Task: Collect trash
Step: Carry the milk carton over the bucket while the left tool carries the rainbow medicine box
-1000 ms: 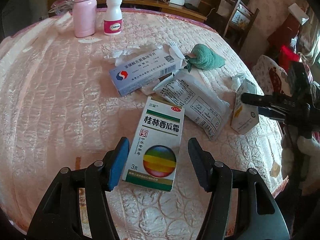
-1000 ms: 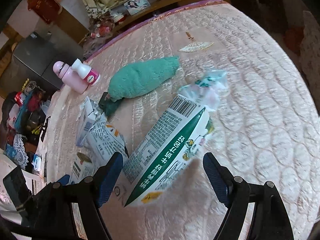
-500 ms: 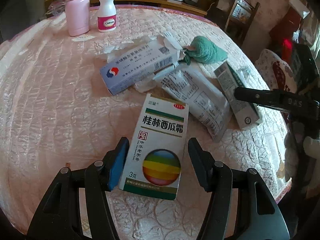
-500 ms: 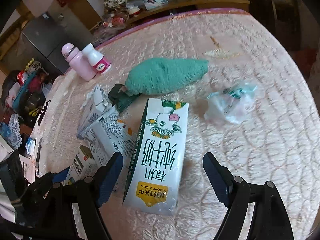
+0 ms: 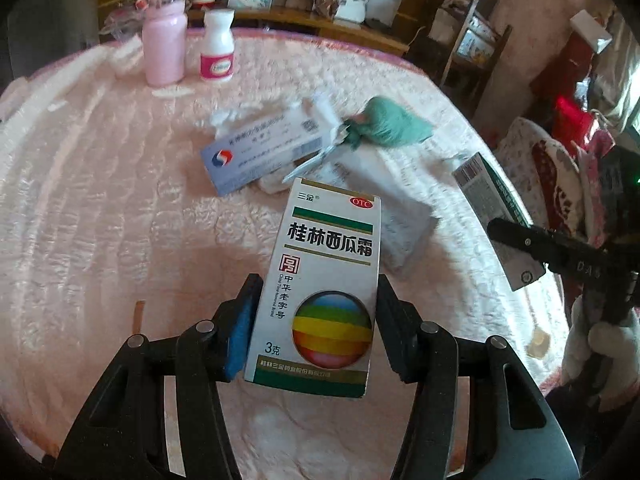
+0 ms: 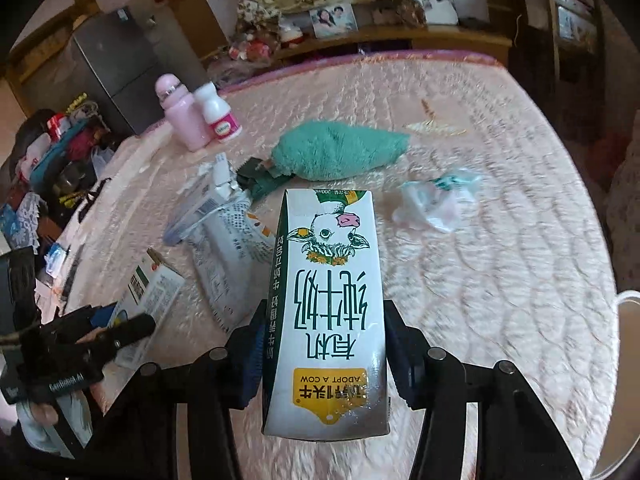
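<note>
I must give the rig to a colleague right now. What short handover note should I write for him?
Left claw: shut on the medicine box, lifted.
Right claw: shut on the milk carton, lifted.
On the pink quilt: blue-white box, flat white packet, crumpled plastic wrapper.
Done: two pieces gripped.
Left: bin both; no bin in view. Collect the rest.

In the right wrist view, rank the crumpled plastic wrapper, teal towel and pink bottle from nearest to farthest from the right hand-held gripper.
From the right hand-held gripper, shut on the milk carton:
1. Crumpled plastic wrapper, ahead to the right.
2. Teal towel, straight ahead, beyond the carton's far end.
3. Pink bottle, far left, standing beside a white pill bottle.
</note>
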Demonstrator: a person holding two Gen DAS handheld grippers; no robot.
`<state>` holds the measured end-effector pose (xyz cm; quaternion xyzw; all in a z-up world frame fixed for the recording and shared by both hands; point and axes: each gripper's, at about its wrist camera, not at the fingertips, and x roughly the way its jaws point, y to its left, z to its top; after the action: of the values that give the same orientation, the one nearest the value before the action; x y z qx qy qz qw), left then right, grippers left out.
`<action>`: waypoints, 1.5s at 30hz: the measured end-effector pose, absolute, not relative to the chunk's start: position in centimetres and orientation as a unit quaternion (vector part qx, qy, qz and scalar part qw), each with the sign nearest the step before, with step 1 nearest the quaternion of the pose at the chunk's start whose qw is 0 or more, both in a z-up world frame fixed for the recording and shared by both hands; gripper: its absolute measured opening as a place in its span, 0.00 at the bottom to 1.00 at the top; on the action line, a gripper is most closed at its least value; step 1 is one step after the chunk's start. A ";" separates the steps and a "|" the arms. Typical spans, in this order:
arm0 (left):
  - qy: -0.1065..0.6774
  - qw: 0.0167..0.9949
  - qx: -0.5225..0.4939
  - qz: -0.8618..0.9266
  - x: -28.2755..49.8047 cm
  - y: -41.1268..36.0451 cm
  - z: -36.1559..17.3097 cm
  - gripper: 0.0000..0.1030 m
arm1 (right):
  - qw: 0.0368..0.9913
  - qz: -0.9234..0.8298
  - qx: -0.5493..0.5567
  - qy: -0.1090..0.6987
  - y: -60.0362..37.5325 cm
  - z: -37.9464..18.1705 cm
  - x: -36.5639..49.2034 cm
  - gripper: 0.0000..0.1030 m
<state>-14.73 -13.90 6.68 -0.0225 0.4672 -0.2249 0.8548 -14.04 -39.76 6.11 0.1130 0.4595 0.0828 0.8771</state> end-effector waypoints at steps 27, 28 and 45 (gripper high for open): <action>0.412 0.831 0.025 -0.373 -20.3 -35.3 12.7 0.52 | 0.916 -0.058 0.143 0.370 -53.8 12.1 -28.4 0.49; 0.411 0.829 0.026 -0.379 -20.4 -36.1 12.8 0.52 | 0.915 -0.069 0.145 0.369 -54.8 12.0 -28.9 0.49; 0.435 0.786 0.045 -0.437 -21.7 -47.9 10.6 0.52 | 0.890 -0.161 0.193 0.381 -64.6 9.2 -34.1 0.49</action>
<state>-21.68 -47.95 10.65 0.0454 0.4350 -0.4373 0.7858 -34.13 -64.55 9.15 0.1928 0.3813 -0.1611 0.8896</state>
